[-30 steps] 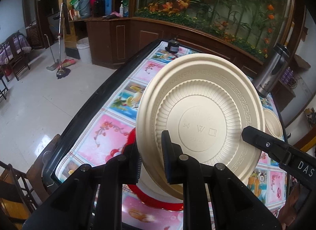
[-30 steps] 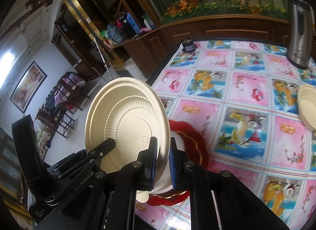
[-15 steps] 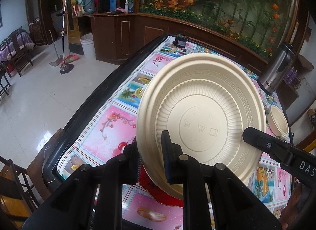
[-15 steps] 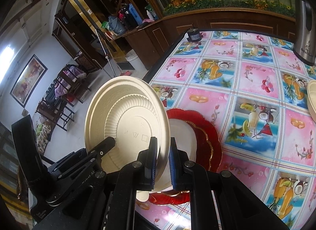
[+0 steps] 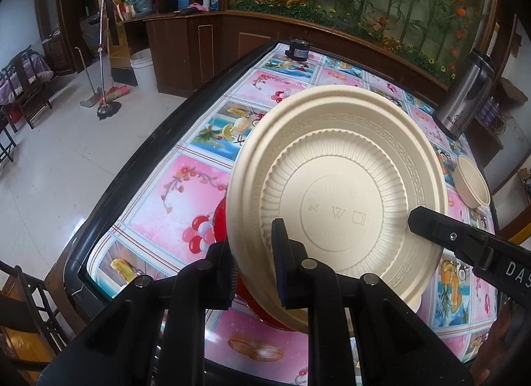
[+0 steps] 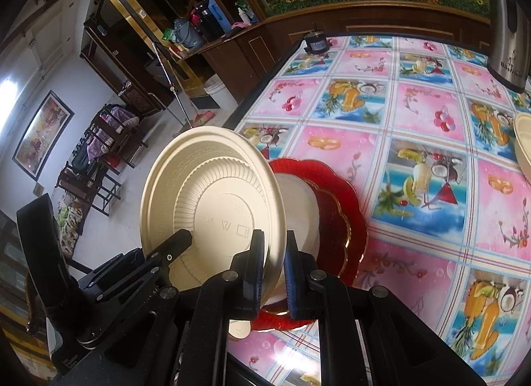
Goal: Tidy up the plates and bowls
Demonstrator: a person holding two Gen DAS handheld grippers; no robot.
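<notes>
A cream plate (image 5: 338,200) is held on edge, its underside toward both cameras. My left gripper (image 5: 252,253) is shut on its lower left rim. My right gripper (image 6: 274,256) is shut on its right rim in the right wrist view, where the cream plate (image 6: 212,206) fills the left middle. Below and behind it a red scalloped plate (image 6: 335,206) lies on the table with a white plate (image 6: 298,206) on it. A cream bowl (image 5: 471,182) sits at the table's right side; the cream bowl (image 6: 524,147) also shows at the right edge of the right wrist view.
The table (image 6: 418,100) has a colourful pink and blue checked cloth and a dark rim (image 5: 139,160). A steel thermos jug (image 5: 464,100) stands at the far right. A small black jar (image 5: 298,49) stands at the far edge. Wooden chairs stand at the lower left.
Both grippers have lifted the cream plate higher and pulled back from the table. More of the red plate and the white plate on it shows.
</notes>
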